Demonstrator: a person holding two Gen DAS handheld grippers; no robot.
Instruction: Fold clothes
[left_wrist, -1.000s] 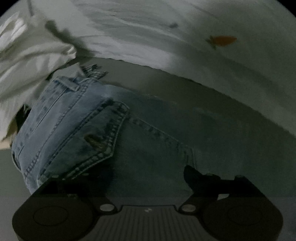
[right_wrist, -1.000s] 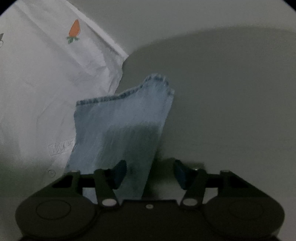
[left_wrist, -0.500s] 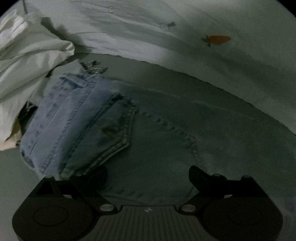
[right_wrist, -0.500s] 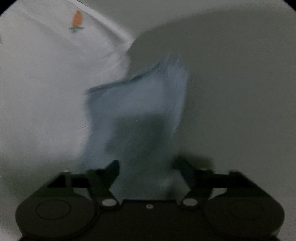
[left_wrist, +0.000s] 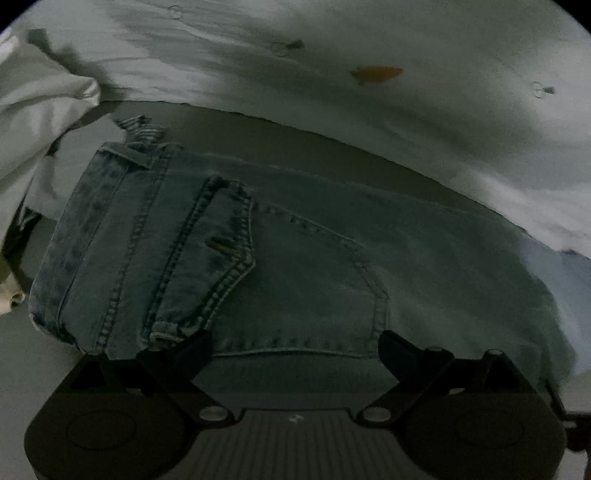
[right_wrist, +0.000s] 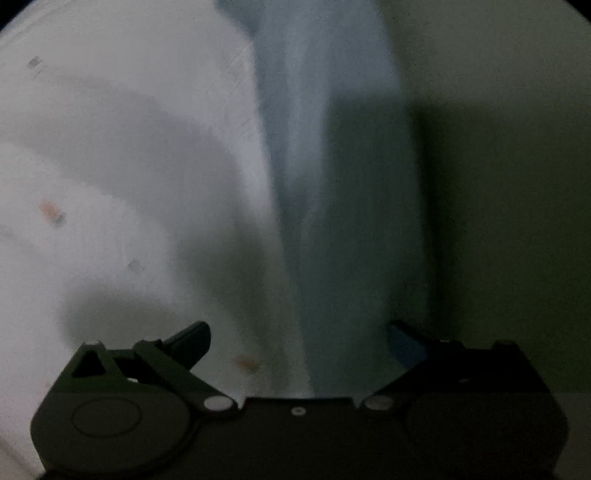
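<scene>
A pair of light blue jeans (left_wrist: 295, 258) lies flat on the grey surface (left_wrist: 240, 125), waistband to the left and a back pocket (left_wrist: 207, 254) facing up. My left gripper (left_wrist: 295, 349) hangs open just above the seat's near edge, with nothing pressed between its fingers. In the blurred right wrist view a jeans leg (right_wrist: 332, 166) runs away up the frame. My right gripper (right_wrist: 299, 332) is low over it, its jaws opening wide. The denim passes under the gap near the right finger (right_wrist: 406, 343), and the pads do not press on it.
A white sheet with carrot prints (left_wrist: 376, 74) borders the far side of the jeans and fills the left of the right wrist view (right_wrist: 129, 184). Crumpled white cloth (left_wrist: 37, 110) is piled at the left, with a checked scrap (left_wrist: 140, 127) by the waistband.
The right gripper's jaws have spread from around the leg's end, and it swung so the leg now stretches up the frame. The left gripper drew back, showing more of the seat.
</scene>
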